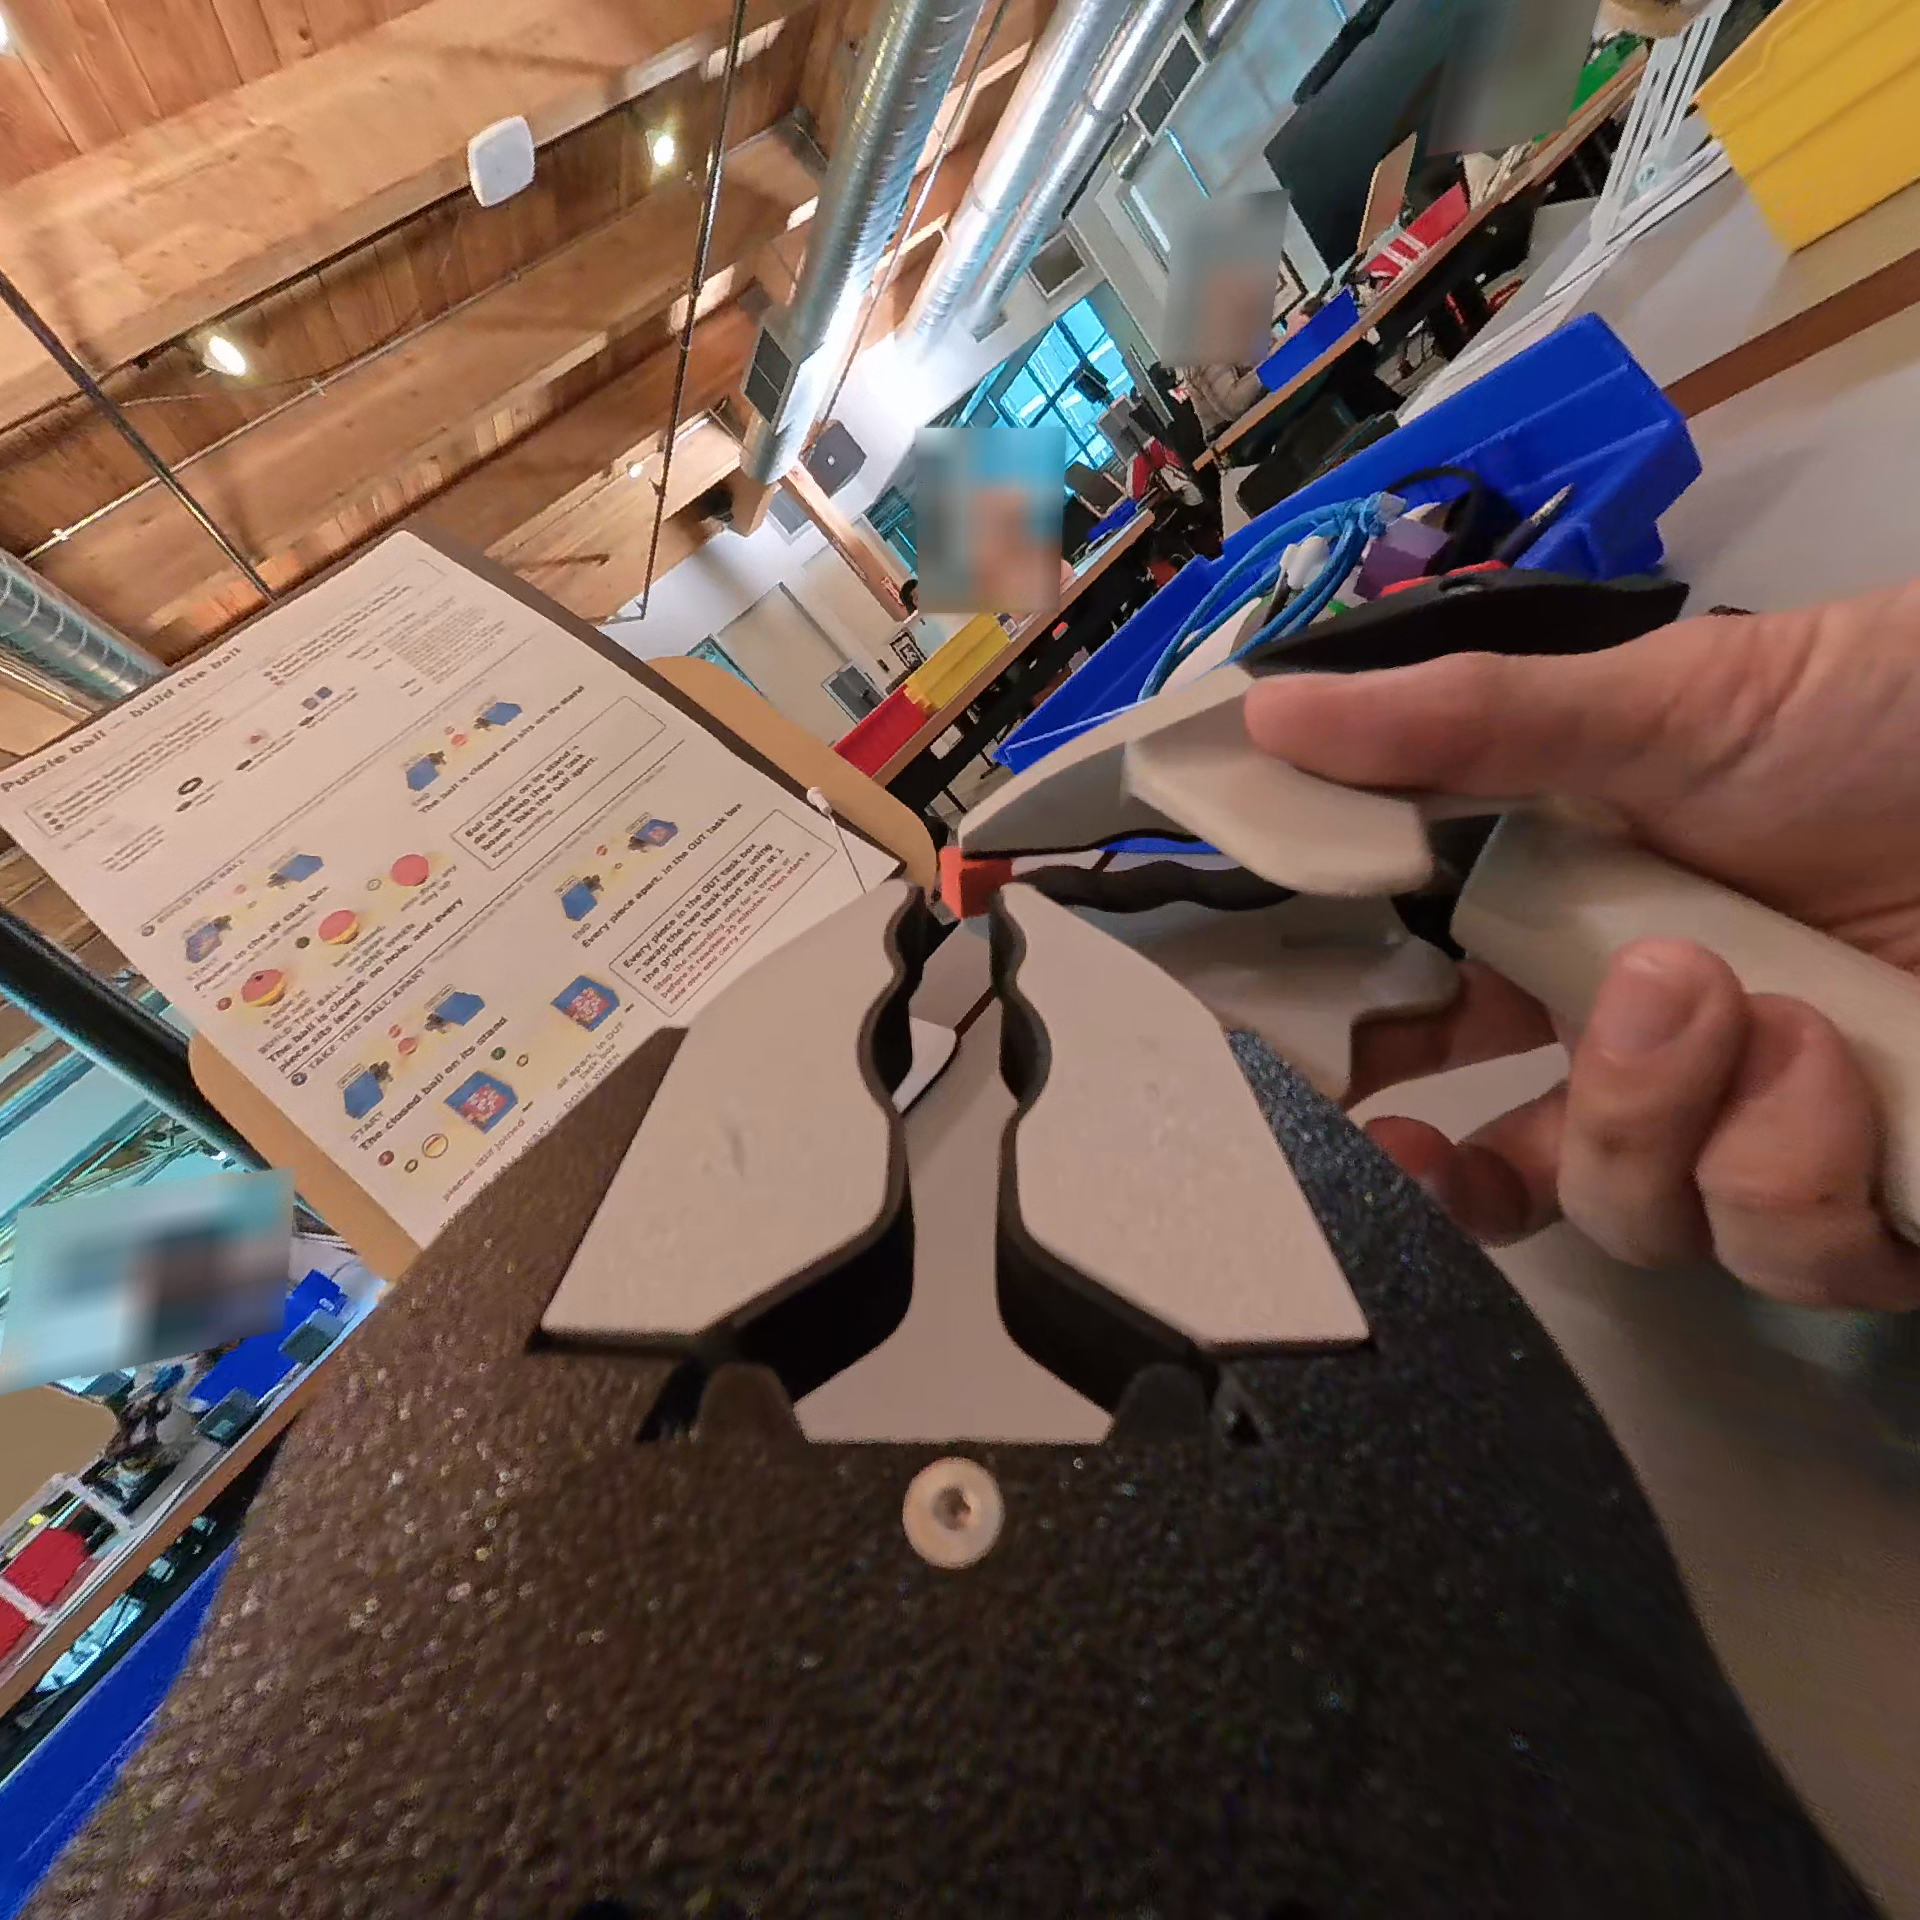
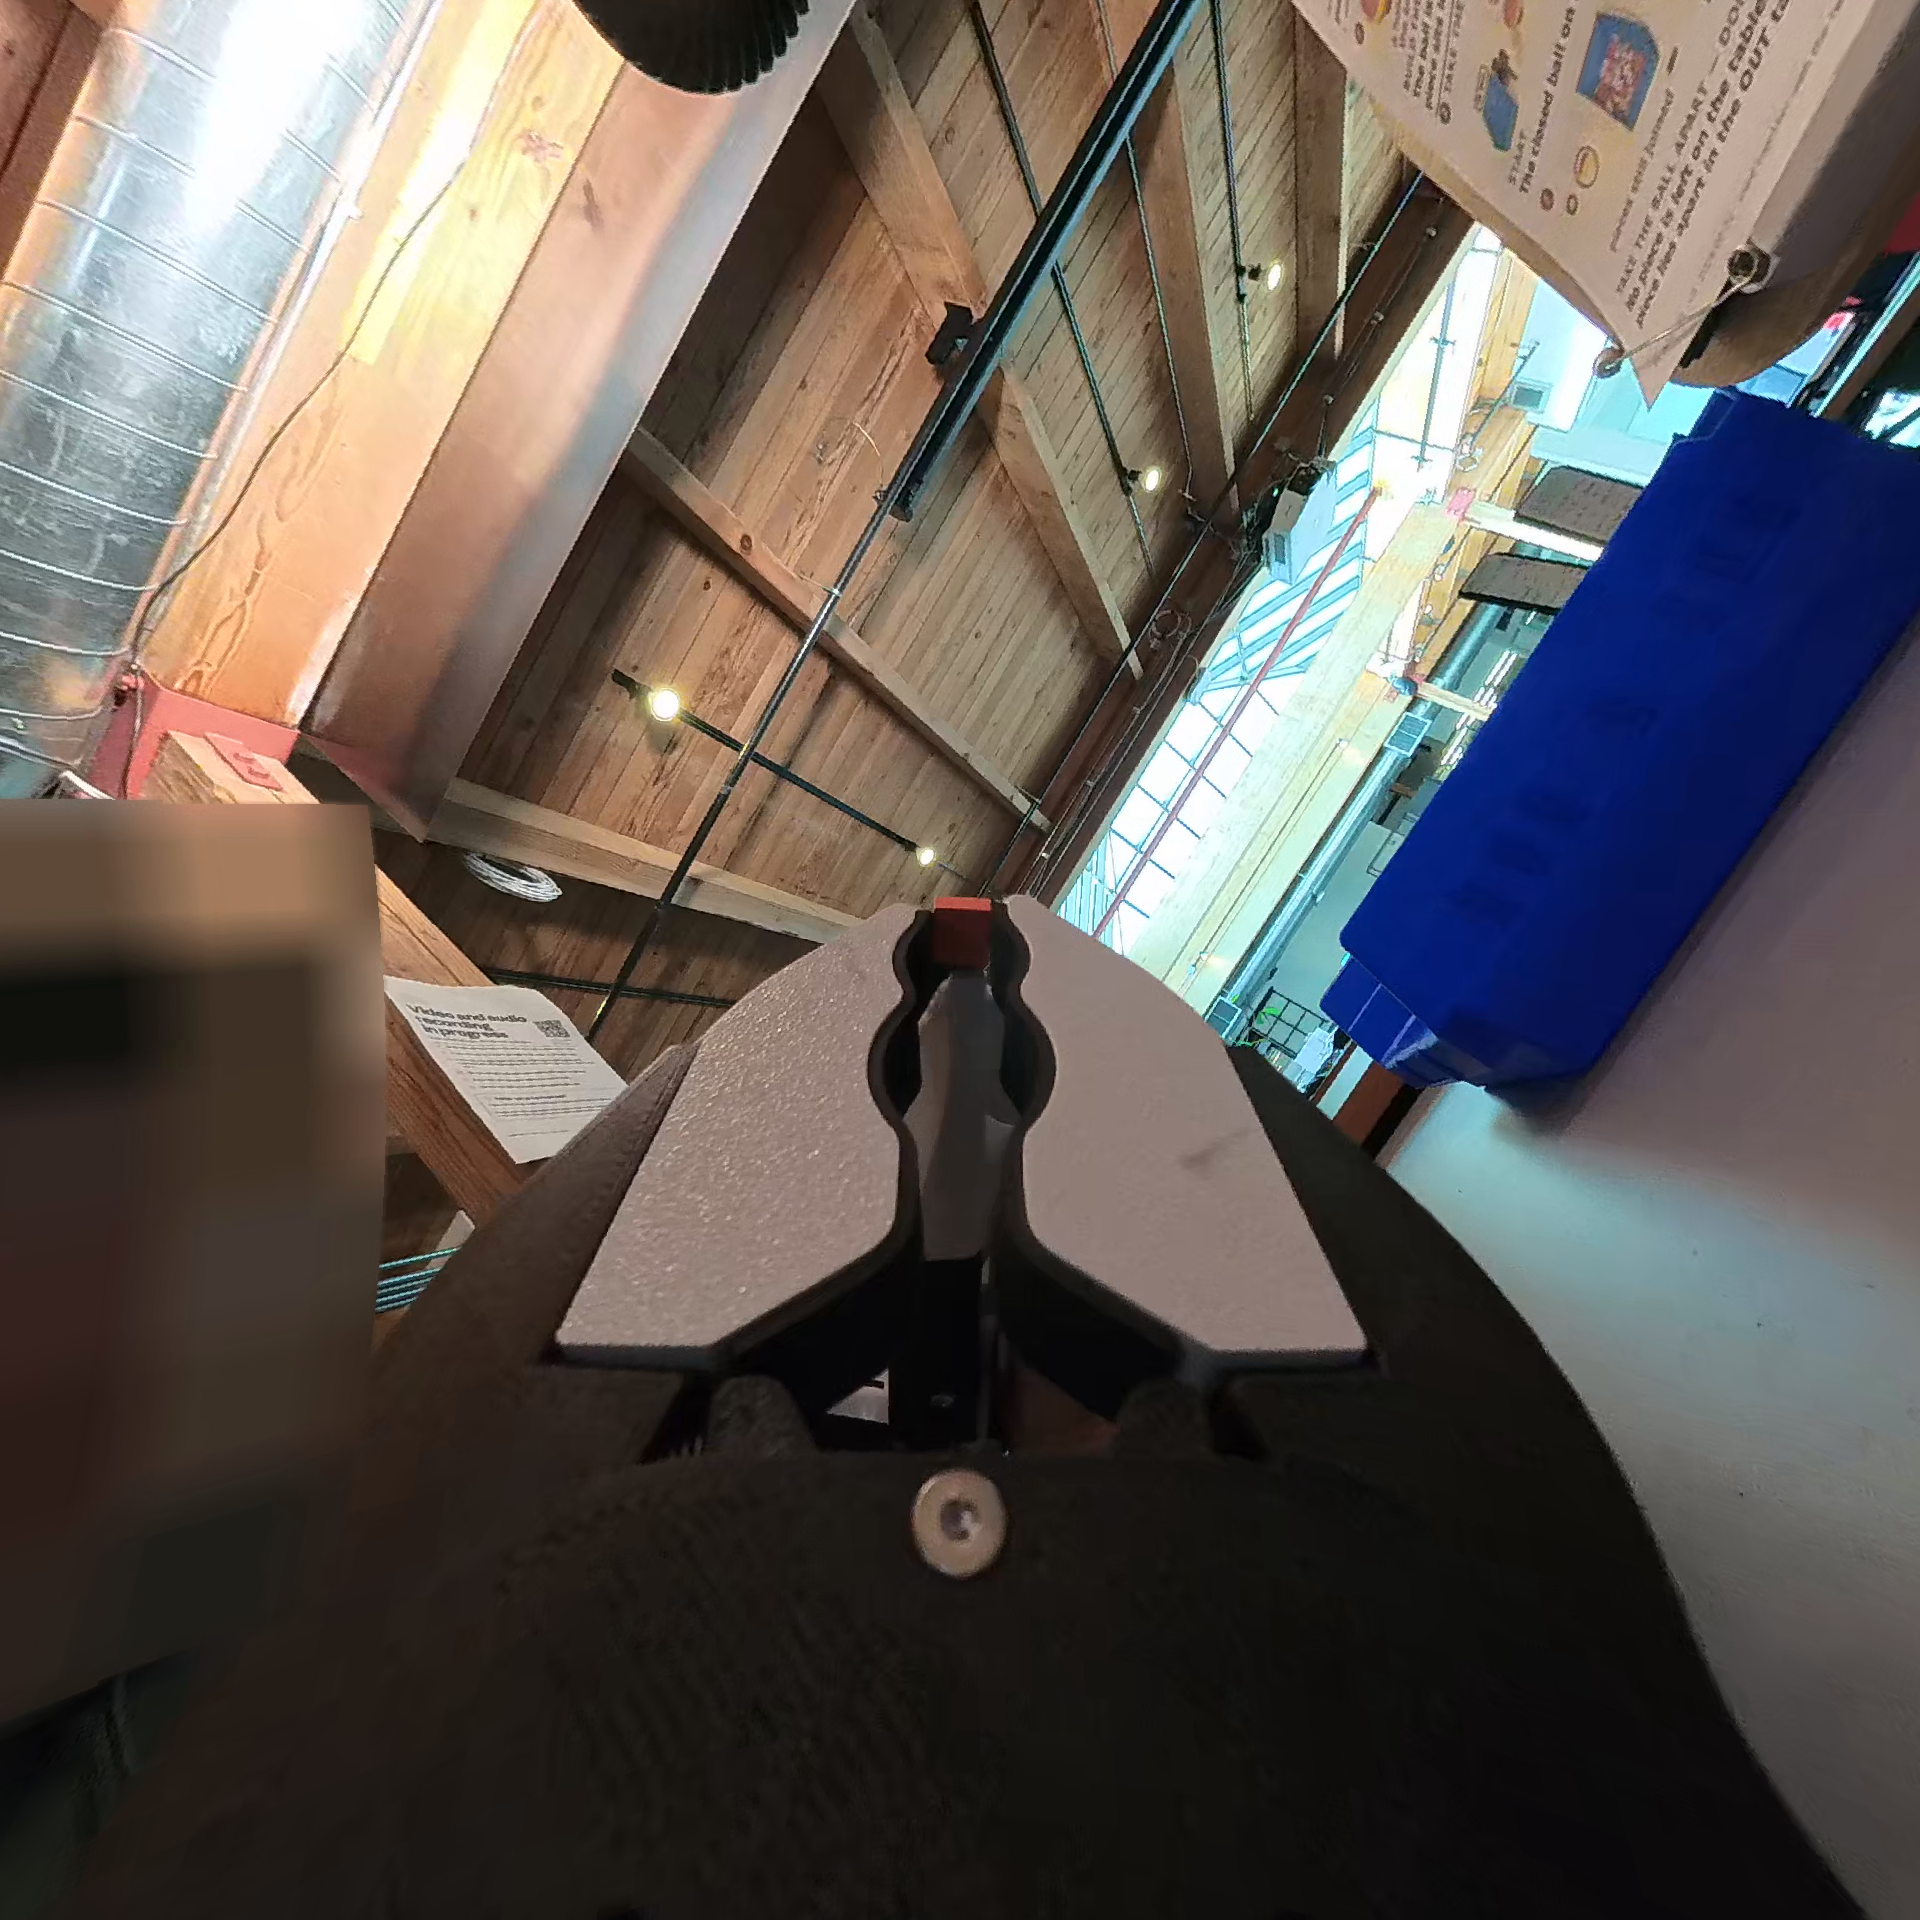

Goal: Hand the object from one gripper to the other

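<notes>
A small red cube [image 1: 971,883] sits at the tips of both grippers. In the left wrist view my left gripper [image 1: 961,906] has its grey fingers [image 1: 769,1122] closed to about the cube's width, with the cube between the tips. My right gripper [image 1: 982,868] comes in from the right, held by a hand [image 1: 1714,831] and turned crosswise to the left one, its tips on the same cube. In the right wrist view my right gripper [image 2: 961,920] is shut on the cube [image 2: 956,928]. A grey part of the left gripper [image 2: 966,1091] shows through the gap between its fingers.
A printed instruction sheet on a brown board [image 1: 395,883] stands at the left behind the grippers. A blue bin [image 1: 1455,540] with cables and small parts sits on the pale table [image 1: 1766,447] to the right; another blue bin [image 2: 1621,769] shows in the right wrist view. Yellow bins [image 1: 1829,114] stand farther back. Left and right tips are no more than a few centimetres apart.
</notes>
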`<state>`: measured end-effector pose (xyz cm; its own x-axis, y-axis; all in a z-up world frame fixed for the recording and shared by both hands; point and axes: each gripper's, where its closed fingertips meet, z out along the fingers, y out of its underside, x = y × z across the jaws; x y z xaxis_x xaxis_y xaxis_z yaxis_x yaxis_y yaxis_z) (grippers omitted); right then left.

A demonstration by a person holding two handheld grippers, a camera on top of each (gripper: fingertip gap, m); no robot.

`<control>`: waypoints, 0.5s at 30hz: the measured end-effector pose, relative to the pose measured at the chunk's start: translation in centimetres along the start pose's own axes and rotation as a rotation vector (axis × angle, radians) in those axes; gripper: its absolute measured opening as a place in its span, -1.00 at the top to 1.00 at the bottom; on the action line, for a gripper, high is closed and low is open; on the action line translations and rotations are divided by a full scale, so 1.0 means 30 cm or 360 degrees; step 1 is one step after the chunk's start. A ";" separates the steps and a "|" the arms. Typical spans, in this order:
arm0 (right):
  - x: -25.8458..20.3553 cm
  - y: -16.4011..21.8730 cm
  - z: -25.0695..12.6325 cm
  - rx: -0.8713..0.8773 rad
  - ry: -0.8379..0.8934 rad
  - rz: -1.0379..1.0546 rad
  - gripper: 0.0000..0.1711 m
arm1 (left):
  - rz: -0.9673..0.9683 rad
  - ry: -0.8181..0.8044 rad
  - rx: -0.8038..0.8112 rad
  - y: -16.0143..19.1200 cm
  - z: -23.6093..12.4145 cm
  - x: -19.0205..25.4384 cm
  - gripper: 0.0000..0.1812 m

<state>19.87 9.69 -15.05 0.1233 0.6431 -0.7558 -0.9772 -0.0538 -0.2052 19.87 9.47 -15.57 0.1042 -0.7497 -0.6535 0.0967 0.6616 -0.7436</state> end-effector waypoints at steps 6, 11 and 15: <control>-0.002 0.010 0.003 -0.0016 -0.0009 0.0011 0.88 | 0.0056 0.0007 -0.0034 0.007 0.006 0.014 0.84; 0.002 0.010 0.004 0.0006 -0.0001 0.0016 0.88 | 0.0031 -0.0003 -0.0063 0.013 0.006 0.005 0.88; -0.001 0.008 0.003 -0.0009 -0.0005 -0.0017 0.88 | 0.0000 0.0034 -0.0077 0.011 0.006 0.006 0.89</control>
<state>19.61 9.73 -15.02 0.1334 0.6460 -0.7516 -0.9749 -0.0509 -0.2169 20.09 9.56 -15.91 0.0833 -0.7501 -0.6561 0.0490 0.6607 -0.7491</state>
